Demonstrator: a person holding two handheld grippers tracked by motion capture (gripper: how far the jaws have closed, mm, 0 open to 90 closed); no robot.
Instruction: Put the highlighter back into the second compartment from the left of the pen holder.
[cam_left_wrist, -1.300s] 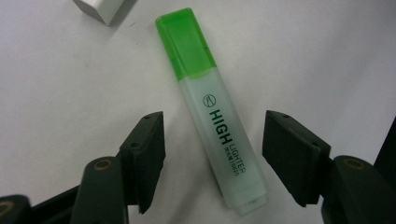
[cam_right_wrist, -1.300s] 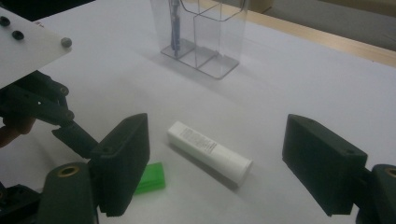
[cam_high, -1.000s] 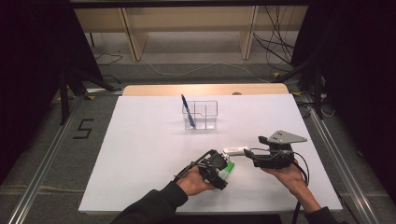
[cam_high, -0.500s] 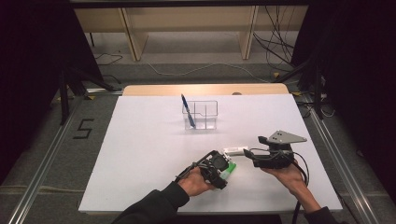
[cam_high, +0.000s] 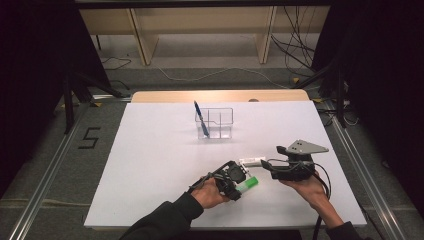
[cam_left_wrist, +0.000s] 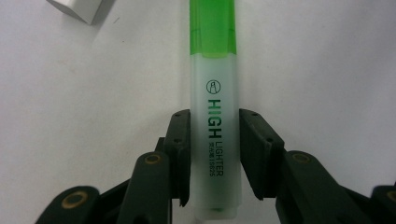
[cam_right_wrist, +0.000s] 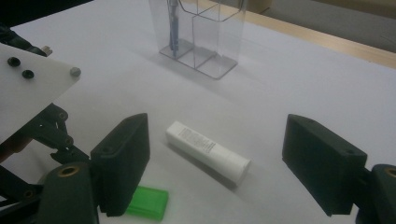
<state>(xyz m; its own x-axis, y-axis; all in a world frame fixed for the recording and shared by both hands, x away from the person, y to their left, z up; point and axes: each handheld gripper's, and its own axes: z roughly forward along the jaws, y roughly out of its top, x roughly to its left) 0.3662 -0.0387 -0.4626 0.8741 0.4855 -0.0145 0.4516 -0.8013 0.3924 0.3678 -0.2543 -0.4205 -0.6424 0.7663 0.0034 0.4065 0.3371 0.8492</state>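
Observation:
A green highlighter (cam_left_wrist: 215, 93) lies on the white table, its cap pointing away from my left gripper (cam_left_wrist: 215, 126). The left jaws have just been closing and now both pads sit against the sides of its pale barrel. In the high view that gripper (cam_high: 239, 183) is near the front of the table with the highlighter (cam_high: 248, 185) sticking out to its right. My right gripper (cam_high: 267, 169) hovers just to the right, open wide. A white tube (cam_right_wrist: 208, 151) lies on the table beyond the right gripper (cam_right_wrist: 217, 163), apart from both jaws. The highlighter's green cap (cam_right_wrist: 148, 203) shows at lower left.
A clear divided holder (cam_high: 220, 122) stands at the middle back of the table with a blue pen (cam_high: 201, 119) leaning in its left compartment. The white tabletop (cam_high: 150, 165) stretches wide to the left. A wooden edge (cam_high: 220, 96) runs along the back.

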